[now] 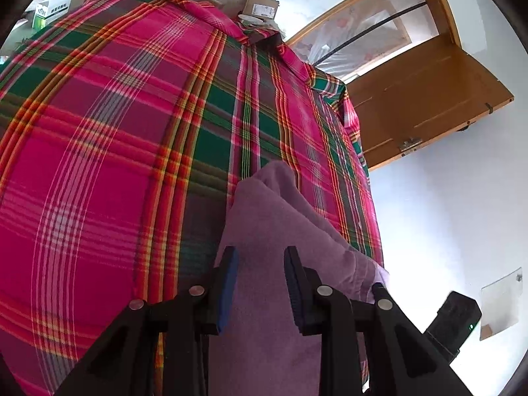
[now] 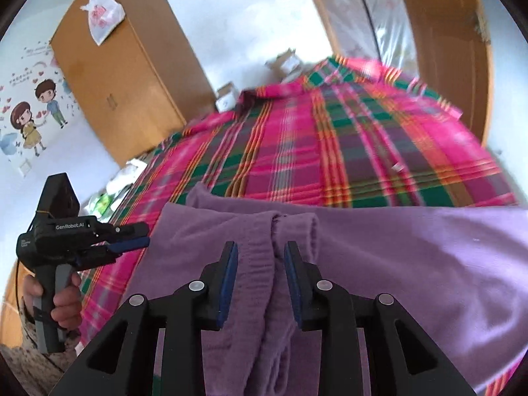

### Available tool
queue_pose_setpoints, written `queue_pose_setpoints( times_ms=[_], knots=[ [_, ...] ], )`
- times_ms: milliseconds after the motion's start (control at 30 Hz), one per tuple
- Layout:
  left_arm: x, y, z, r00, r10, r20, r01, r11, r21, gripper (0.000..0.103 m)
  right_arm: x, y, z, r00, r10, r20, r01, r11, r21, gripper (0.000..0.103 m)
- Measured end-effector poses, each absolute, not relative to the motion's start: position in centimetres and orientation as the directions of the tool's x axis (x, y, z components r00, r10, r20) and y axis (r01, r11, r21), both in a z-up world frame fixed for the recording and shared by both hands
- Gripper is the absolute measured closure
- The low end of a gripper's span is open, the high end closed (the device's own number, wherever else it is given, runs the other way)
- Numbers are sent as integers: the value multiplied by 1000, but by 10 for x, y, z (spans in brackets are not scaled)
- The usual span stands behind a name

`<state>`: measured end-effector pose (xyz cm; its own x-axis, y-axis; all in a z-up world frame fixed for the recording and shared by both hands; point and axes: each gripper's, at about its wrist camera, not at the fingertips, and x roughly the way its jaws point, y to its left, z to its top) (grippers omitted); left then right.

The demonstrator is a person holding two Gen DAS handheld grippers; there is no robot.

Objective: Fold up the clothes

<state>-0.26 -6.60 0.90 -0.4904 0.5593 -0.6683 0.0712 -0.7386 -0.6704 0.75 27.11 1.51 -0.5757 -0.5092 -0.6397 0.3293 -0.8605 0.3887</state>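
Observation:
A purple knit garment (image 2: 396, 264) lies spread on a bed with a pink, green and orange plaid sheet (image 2: 330, 151). My right gripper (image 2: 260, 247) is open just above it, and the ribbed hem and a bunched fold (image 2: 293, 224) sit between and ahead of its fingers. My left gripper (image 2: 145, 234) is held by a hand (image 2: 66, 307) at the garment's left edge, fingers pointing at it. In the left wrist view, my left gripper (image 1: 260, 254) is open over a purple fold (image 1: 264, 217) that runs between its blue pads. The right gripper's body (image 1: 455, 323) shows at lower right.
A wooden wardrobe (image 2: 132, 66) with a plastic bag on top stands beyond the bed. A wooden door (image 1: 429, 99) is open beside the bed's far corner. Cardboard boxes (image 1: 260, 6) sit at the bed's head, and small boxes (image 1: 52, 6) lie along its side.

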Motion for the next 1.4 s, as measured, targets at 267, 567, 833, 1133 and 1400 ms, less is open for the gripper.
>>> queue_pose_setpoints(
  times_ms=[267,567,833,1133,1400],
  knots=[
    [-28,-63,3,-481,537,-693,103,-750,-653,74,-20,264,4,-506,-519,-689,343,-854,391,73],
    [-40,-63,-5,-461,534,-709,120,-754,-646,74,-36,254,-3,-456,-591,-666,383,-805,453,72],
    [-44,-63,-11,-450,532,-717,128,-756,-642,72,-40,272,-6,-474,-636,-610,306,-768,563,98],
    [-45,-63,-10,-455,539,-709,109,-756,-645,66,-29,285,-12,-556,-538,-634,231,-833,503,97],
    [-39,-72,-7,-469,536,-702,139,-740,-658,66,-21,279,3,-581,-486,-653,247,-870,427,92]
  ],
)
